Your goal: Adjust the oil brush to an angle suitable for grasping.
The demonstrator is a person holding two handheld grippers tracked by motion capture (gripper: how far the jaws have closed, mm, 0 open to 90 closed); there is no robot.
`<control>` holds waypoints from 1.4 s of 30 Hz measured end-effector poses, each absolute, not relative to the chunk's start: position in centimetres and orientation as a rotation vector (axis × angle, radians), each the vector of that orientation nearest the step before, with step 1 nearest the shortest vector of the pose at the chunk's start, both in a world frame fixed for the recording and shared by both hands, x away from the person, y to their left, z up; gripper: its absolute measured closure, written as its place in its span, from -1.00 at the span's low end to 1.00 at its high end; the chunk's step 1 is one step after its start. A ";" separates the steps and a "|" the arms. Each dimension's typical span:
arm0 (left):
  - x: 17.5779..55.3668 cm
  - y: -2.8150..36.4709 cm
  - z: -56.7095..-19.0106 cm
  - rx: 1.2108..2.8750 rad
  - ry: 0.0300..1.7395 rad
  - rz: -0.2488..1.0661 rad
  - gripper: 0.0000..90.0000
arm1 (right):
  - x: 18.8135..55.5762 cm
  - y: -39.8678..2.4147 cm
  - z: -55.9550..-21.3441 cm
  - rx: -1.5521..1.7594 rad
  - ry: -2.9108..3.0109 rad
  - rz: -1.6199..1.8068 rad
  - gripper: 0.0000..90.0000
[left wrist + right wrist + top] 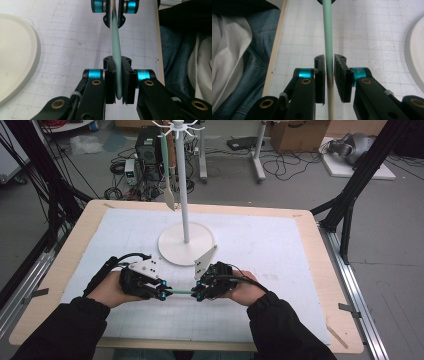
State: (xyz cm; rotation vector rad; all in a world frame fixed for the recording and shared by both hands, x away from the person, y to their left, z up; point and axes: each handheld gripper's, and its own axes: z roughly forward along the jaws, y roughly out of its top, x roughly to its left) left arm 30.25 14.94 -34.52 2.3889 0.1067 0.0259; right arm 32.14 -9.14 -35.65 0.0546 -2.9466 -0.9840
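Observation:
A slim utensil with a pale green handle hangs level just above the white mat, held at both ends. My left gripper is shut on the handle's rounded end; in the left gripper view the pads press the green handle from both sides. My right gripper faces it from the right, shut on the other end. In the right gripper view the handle runs between the right gripper's pads and turns cream-coloured near the bottom. The right gripper also appears at the top of the left gripper view.
A white stand with a round base and tall pole rises just behind the grippers; a second green-handled utensil hangs from its top hooks. The gridded mat covers a wooden table. Cables and boxes lie on the floor beyond.

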 end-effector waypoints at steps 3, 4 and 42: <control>30.2 15.0 -34.5 2.384 0.107 0.017 0.85 | 32.0 -9.0 -35.8 0.074 -2.948 -0.968 0.87; 30.2 15.0 -34.5 2.369 0.121 0.000 0.84 | 32.0 -9.0 -35.8 0.076 -2.943 -0.968 0.88; 30.8 16.4 -33.0 2.132 0.223 -0.010 0.84 | 32.1 -8.9 -35.3 0.023 -2.899 -1.288 0.76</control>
